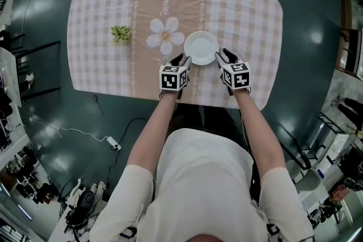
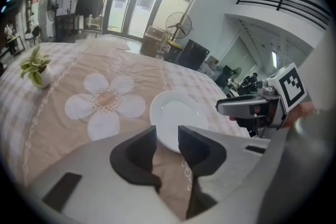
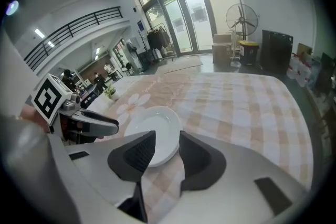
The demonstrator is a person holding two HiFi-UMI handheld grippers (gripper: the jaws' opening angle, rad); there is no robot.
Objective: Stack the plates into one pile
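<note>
A white plate (image 1: 201,47) lies flat on the checked tablecloth (image 1: 96,20), near the table's front edge; I cannot tell whether more plates lie under it. My left gripper (image 1: 183,59) sits at the plate's near-left rim, its jaws open. In the left gripper view the plate (image 2: 178,115) shows just beyond the left gripper (image 2: 167,140), untouched by the pads. My right gripper (image 1: 222,55) is at the near-right rim, also open. The right gripper view shows the plate (image 3: 153,131) just past the gap of the right gripper (image 3: 167,147), free of the pads.
A small potted plant (image 1: 120,33) stands on the cloth at the left. A large white flower print (image 1: 165,35) lies left of the plate. The table's front edge (image 1: 170,100) is close behind both grippers. A cable (image 1: 68,132) trails on the floor.
</note>
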